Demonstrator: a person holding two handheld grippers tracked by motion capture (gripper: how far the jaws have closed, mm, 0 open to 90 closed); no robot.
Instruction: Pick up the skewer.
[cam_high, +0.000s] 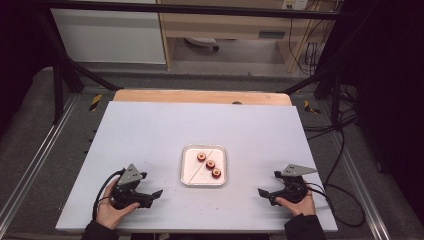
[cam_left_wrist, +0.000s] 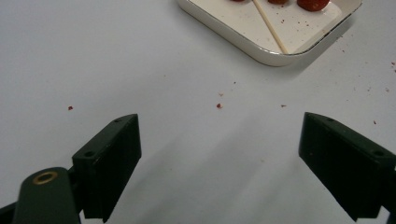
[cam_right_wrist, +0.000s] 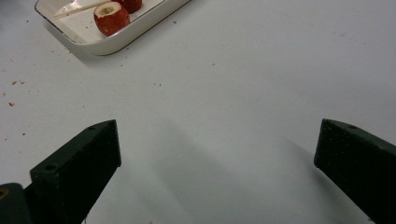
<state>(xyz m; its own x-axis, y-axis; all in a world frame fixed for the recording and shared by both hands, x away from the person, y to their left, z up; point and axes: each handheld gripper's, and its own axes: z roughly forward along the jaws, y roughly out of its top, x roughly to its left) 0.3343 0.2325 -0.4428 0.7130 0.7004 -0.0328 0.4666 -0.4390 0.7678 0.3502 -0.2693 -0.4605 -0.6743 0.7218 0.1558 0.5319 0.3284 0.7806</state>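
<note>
A white square tray (cam_high: 188, 176) sits near the middle of the white table, holding three red cored fruits (cam_high: 210, 164) in a diagonal row and a thin wooden skewer (cam_high: 196, 170). My left gripper (cam_high: 151, 189) rests open at the front left, a hand around it, jaws pointing right toward the tray. In the left gripper view the tray (cam_left_wrist: 261, 51) and skewer (cam_left_wrist: 270, 25) lie ahead. My right gripper (cam_high: 268, 186) rests open at the front right, facing left. The right gripper view shows the tray (cam_right_wrist: 126, 32) corner and one fruit (cam_right_wrist: 111, 17). Nothing is between either pair of jaws.
Small red crumbs (cam_left_wrist: 218, 105) are scattered on the table (cam_high: 150, 135) around the tray. A wooden strip (cam_high: 200, 96) runs along the table's far edge. Black frame bars and cables (cam_high: 340, 150) stand to the right of the table.
</note>
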